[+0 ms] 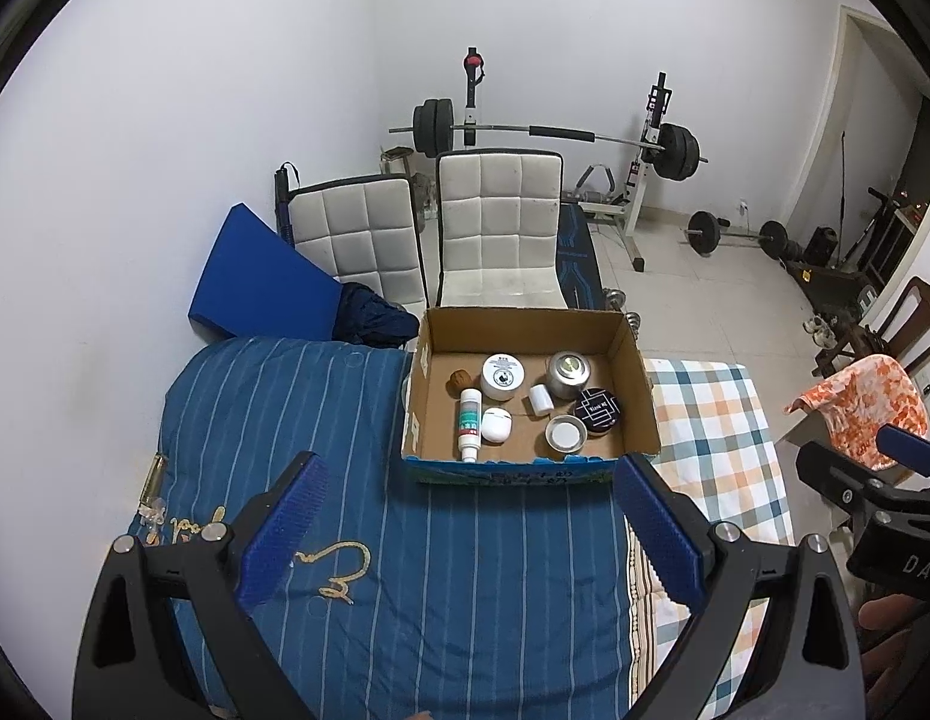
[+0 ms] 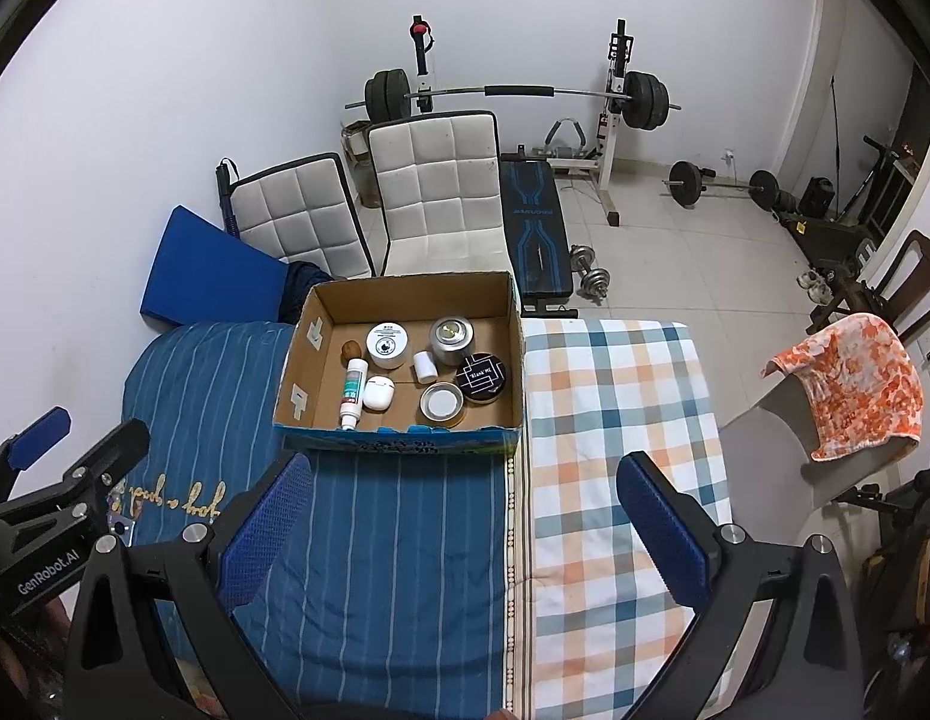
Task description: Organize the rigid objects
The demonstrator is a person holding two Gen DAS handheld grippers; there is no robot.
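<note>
A cardboard box [image 1: 636, 396] [image 2: 297, 354] sits on the bed between the blue striped quilt [image 1: 441, 576] and a checked blanket [image 2: 609, 420]. Inside lie a white tube [image 1: 469, 423], a white earbud case [image 1: 496, 423], a round white jar [image 1: 502, 376], a metal tin [image 1: 569, 374], a black tin [image 1: 598, 411], a small white cap [image 1: 541, 399], a silver-rimmed lid [image 1: 566, 434] and a brown nut-like ball [image 1: 458, 381]. My left gripper [image 1: 471, 531] hangs open above the quilt, short of the box. My right gripper [image 2: 465, 528] is open too, over the seam of both covers.
Two white padded chairs [image 1: 495, 228] stand behind the box, with a blue cushion [image 1: 255, 276] at the wall. A barbell rack [image 1: 555, 135], bench and loose weights fill the tiled floor beyond. An orange-patterned cloth [image 2: 849, 384] drapes a chair at right.
</note>
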